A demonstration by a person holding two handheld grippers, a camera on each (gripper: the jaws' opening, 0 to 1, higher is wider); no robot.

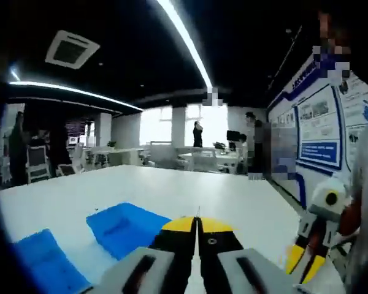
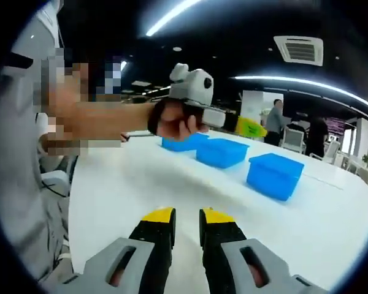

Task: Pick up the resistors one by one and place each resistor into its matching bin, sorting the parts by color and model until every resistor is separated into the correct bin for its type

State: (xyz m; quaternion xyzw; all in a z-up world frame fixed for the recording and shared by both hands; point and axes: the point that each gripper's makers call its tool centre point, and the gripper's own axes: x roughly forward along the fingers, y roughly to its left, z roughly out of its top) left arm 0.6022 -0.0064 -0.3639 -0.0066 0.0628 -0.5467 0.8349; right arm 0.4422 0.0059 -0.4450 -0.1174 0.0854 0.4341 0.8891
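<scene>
Across the middle right of my right gripper view, three blue bins [image 2: 275, 174] sit in a row on the white table [image 2: 122, 190]; no resistors are discernible. My right gripper [image 2: 187, 222] shows a narrow gap, released and empty. My left gripper [image 1: 197, 225] is clenched on nothing, beside two bins. Wall poster [image 1: 322, 125] writing is too blurred to read.

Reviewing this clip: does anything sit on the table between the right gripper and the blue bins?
Nothing visible does. Bare white table runs from the right gripper to the three blue bins. The left gripper is held in the air above the table. No resistors can be made out.
</scene>
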